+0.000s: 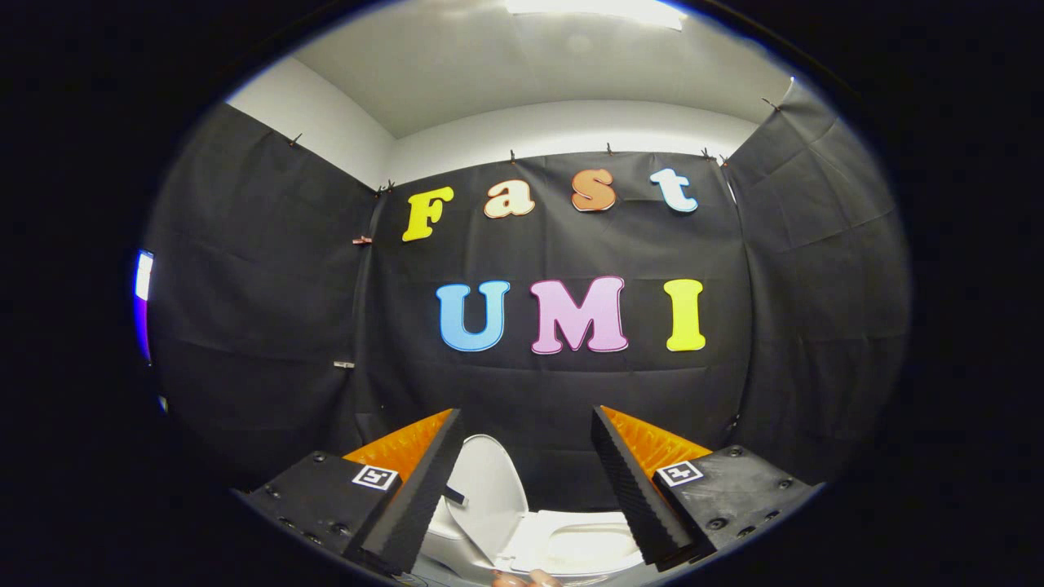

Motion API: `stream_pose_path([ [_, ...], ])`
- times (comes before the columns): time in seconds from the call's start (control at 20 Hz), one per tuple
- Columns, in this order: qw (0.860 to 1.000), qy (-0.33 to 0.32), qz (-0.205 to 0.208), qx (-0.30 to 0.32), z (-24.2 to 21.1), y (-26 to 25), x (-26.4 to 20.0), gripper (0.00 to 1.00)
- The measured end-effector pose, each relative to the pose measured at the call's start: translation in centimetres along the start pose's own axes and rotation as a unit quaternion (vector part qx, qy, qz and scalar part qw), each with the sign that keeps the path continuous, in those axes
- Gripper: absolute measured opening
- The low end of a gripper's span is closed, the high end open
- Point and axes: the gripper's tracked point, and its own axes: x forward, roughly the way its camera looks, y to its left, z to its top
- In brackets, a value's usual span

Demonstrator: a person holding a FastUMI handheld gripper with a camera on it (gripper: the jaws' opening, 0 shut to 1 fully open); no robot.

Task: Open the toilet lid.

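Between the wide-open, empty tongs (522, 456), toilet (563, 546) partly hidden, its lid (489, 489) already upright.

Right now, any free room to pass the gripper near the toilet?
Free: the gap between the open gripper's fingers, above the seat and beside the raised lid. Also the space between toilet and cloth wall. Crowded: low down, fingertips at the seat's near edge.

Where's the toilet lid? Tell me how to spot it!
Find the black cloth wall of the booth, then look low, between the open gripper's fingers, to the white toilet. The toilet lid is the tall oval standing upright behind the seat, unlike the flat seat ring beside it.
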Motion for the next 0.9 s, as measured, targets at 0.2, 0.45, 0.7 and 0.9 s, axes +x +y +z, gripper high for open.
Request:
stream_pose_path([
  [0.2, 1.0, 0.008, 0.012, -0.001, -0.34, 0.73, 0.33, 0.99],
  [0.45, 1.0, 0.01, 0.015, -0.005, -0.45, 0.77, 0.46, 0.99],
  [0.7, 1.0, 0.016, 0.011, 0.0, -0.81, 0.56, 0.55, 0.99],
  [0.9, 1.0, 0.022, 0.012, 0.002, -1.08, 0.62, 0.57, 0.99],
])
